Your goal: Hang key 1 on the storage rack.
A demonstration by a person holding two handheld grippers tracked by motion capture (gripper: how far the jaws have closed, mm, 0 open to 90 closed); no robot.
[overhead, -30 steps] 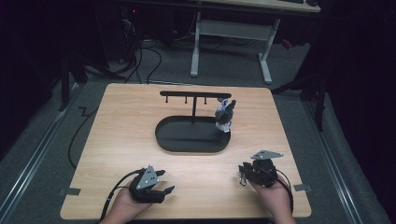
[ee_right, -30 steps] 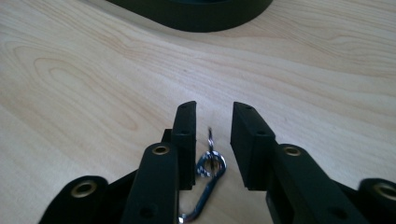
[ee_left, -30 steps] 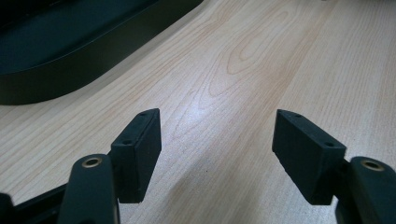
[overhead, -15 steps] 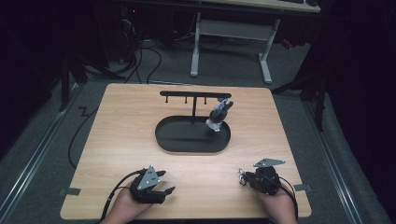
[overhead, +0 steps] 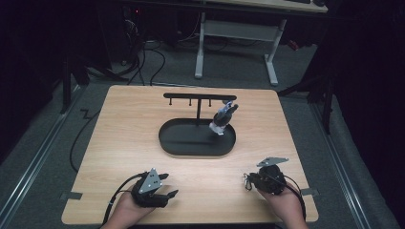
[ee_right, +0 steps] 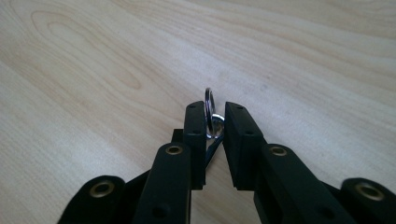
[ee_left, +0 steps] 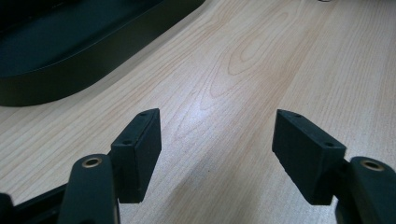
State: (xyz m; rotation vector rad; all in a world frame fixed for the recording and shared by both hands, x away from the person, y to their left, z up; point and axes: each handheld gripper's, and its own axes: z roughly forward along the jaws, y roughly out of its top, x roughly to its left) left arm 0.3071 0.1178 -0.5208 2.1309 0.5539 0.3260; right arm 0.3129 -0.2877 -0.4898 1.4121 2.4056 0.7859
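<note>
High view: a person's right gripper (overhead: 249,181) is resting near the front right edge of the wooden table (overhead: 119,133), its jaws having just been closing, and it is pinching a small metal key ring (ee_right: 211,114) between its pads. Left gripper (overhead: 165,187) is sitting released near the front left, holding nothing. A black oval tray (overhead: 191,145) with a hook stand (overhead: 198,98) is occupying the table's centre.

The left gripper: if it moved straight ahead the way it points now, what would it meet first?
Probably nothing soon. The left gripper, jaws open, points across bare table; the black tray lies off to the left of that line, though depth is hard to judge.
</note>
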